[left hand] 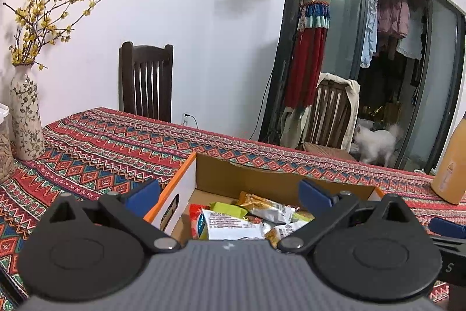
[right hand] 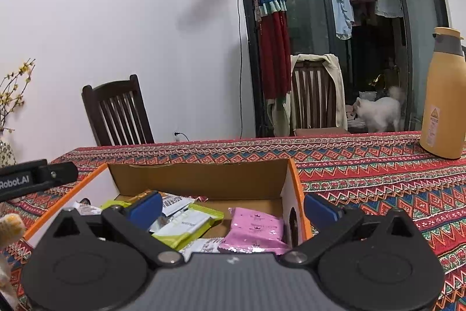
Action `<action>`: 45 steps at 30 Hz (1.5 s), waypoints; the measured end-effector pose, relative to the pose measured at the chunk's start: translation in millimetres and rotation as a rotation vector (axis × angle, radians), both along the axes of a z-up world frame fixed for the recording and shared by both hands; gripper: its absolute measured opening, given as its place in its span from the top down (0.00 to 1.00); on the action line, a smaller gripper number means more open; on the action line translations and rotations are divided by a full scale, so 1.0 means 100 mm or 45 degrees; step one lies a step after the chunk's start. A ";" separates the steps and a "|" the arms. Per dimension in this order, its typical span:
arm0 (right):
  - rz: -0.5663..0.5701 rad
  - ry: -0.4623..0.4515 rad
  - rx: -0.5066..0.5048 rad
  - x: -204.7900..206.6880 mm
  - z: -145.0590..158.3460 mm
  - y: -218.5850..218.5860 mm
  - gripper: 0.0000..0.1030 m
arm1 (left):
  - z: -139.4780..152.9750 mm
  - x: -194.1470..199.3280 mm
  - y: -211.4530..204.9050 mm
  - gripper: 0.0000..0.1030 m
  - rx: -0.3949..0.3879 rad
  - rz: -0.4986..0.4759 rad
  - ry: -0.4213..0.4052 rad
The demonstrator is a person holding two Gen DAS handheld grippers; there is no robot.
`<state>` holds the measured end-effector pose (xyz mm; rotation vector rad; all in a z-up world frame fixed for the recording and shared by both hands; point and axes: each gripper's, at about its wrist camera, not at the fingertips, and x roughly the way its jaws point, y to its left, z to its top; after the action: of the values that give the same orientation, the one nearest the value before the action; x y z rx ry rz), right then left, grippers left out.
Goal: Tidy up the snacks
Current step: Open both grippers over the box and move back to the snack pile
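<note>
A table covered in a red patterned cloth [right hand: 378, 182] holds an open cardboard box [right hand: 201, 179] with orange edges. Snack packets lie loose inside it, among them a pink packet [right hand: 256, 229] and a white packet [left hand: 233, 226]. The left gripper [left hand: 230, 194] and right gripper [right hand: 233, 207] both hover over the box, blue-tipped fingers spread wide, holding and touching nothing.

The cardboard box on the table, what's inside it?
The cardboard box holds wrapped snacks: a pink packet, a green-and-white packet, a white packet and an orange-topped one. Both open grippers hide its near part, and whatever lies beneath the packets is covered.
</note>
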<state>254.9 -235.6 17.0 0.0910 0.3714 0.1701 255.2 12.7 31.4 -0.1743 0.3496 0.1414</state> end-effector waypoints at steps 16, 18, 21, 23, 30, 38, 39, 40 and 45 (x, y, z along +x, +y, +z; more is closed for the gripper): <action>-0.026 -0.065 -0.016 -0.43 0.28 -0.11 0.00 | 0.42 -0.48 -0.06 0.00 -0.013 -0.043 -0.051; -0.026 -0.057 -0.019 -0.52 0.26 -0.13 0.00 | 0.42 -0.57 -0.04 0.00 -0.013 -0.046 -0.051; -0.025 -0.042 -0.023 -0.66 0.23 -0.16 0.00 | 0.39 -0.70 -0.02 0.00 -0.009 -0.052 -0.041; -0.021 -0.032 -0.024 -0.75 0.21 -0.17 0.00 | 0.36 -0.78 0.00 0.00 -0.004 -0.059 -0.026; -0.005 0.002 -0.047 -1.11 0.04 -0.26 0.00 | 0.17 -1.01 0.09 0.00 -0.003 -0.066 0.033; 0.007 0.093 -0.069 -1.37 -0.24 -0.30 0.00 | -0.15 -1.21 0.19 0.00 0.037 -0.090 0.134; 0.008 0.107 -0.072 -1.39 -0.28 -0.30 0.00 | -0.19 -1.23 0.21 0.00 0.040 -0.088 0.143; 0.009 0.120 -0.075 -1.42 -0.31 -0.30 0.00 | -0.23 -1.25 0.24 0.00 0.043 -0.084 0.152; 0.011 0.165 -0.078 -1.49 -0.45 -0.31 0.00 | -0.38 -1.33 0.38 0.00 0.063 -0.059 0.194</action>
<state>105.7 -266.6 -28.0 0.0398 0.5056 0.1616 122.7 50.4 -6.6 -0.1067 0.5008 0.1180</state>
